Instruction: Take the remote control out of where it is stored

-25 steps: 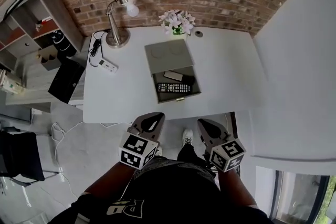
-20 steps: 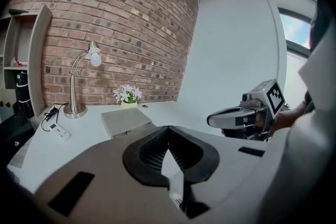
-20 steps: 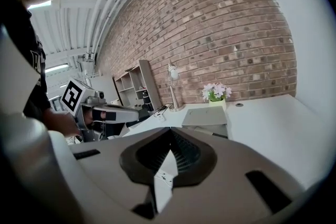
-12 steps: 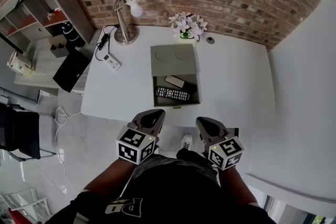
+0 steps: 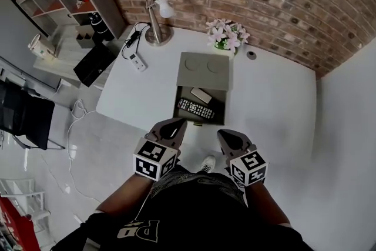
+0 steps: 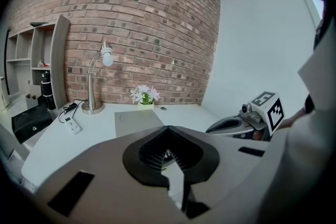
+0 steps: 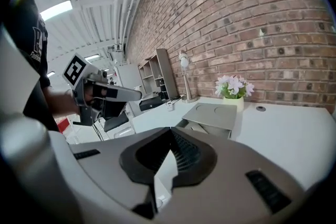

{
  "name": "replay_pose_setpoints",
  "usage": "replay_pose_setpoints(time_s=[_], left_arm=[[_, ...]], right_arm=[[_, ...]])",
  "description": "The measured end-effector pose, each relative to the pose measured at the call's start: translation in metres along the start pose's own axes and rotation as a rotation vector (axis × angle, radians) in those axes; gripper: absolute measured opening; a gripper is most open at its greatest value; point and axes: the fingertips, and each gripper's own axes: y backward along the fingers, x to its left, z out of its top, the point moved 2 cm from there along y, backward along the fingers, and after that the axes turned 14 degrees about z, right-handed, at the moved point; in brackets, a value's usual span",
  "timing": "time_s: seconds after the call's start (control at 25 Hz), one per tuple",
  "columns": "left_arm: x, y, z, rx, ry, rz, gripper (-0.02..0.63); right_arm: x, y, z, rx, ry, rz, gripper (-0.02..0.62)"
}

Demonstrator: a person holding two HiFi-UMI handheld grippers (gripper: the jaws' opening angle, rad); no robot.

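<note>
Reach stage: left gripper (image 5: 175, 123) and right gripper (image 5: 225, 136), jaws closed and empty, must advance and open over the remote control (image 5: 195, 109) in the drawer (image 5: 218, 110).

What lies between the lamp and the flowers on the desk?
Nothing: in the head view the white desk is bare between lamp and flowers.

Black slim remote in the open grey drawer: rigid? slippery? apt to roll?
The slim black remote control looks like a rigid plastic bar, so it probably won't flex. It lies flat in the open grey drawer, so rolling seems unlikely. It's long; gripped near one end it may pivot in the jaws.
</note>
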Motion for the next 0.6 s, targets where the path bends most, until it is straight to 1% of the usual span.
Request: replay_pose_setpoints(time_s=[0.12,0.28,0.4,0.48,0.6], left_arm=[[0.007,0.002,-0.005,0.005,0.003,0.055,0.006],[0.018,0.009,-0.014,0.025,-0.011,0.100,0.006],[0.025,0.010,-0.018,0.037,-0.042,0.102,0.006],[0.031,0.007,-0.020,0.047,-0.059,0.093,0.006],[0.040,0.002,-0.021,0.072,-0.078,0.065,0.006]], right_arm=[[-0.007,-0.016,-0.012,0.045,0.012,0.046,0.006],[-0.010,-0.036,-0.016,0.109,0.081,0.070,0.006],[-0.013,-0.056,-0.015,0.189,0.173,0.063,0.008],[-0.019,-0.075,-0.018,0.270,0.245,0.051,0.010],[-0.034,-0.108,-0.027,0.411,0.353,0.034,0.056]])
